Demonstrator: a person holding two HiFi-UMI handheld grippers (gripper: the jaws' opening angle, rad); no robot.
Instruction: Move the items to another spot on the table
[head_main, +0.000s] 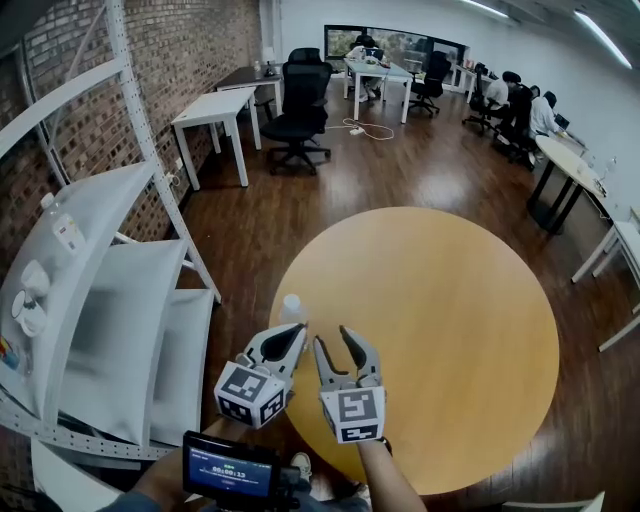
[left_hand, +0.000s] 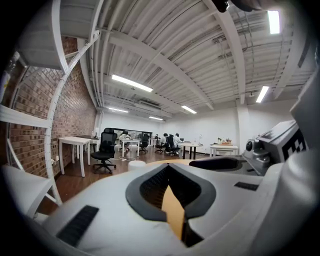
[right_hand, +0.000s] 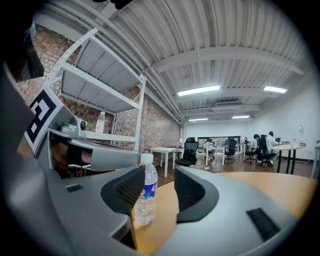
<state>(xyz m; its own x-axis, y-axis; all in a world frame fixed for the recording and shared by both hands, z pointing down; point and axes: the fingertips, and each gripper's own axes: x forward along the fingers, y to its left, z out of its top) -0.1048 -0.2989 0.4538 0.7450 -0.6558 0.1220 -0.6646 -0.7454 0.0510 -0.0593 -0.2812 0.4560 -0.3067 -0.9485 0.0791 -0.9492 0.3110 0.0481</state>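
Observation:
A small clear water bottle (head_main: 291, 307) with a white cap and blue label stands upright near the left edge of the round wooden table (head_main: 450, 330). In the right gripper view the bottle (right_hand: 144, 192) stands just beyond the jaws, in line with the gap and touching neither pad. My right gripper (head_main: 333, 338) is open over the table's near-left part. My left gripper (head_main: 296, 332) hovers beside it with its tips together and nothing between them. From the left gripper view only the bottle's cap (left_hand: 136, 164) peeks over the left gripper (left_hand: 168, 167).
A white metal shelf rack (head_main: 90, 300) stands close on the left against the brick wall. Beyond the table are white desks (head_main: 215, 108), black office chairs (head_main: 300, 110) and seated people at the far end. A small screen device (head_main: 230, 470) shows at the bottom edge.

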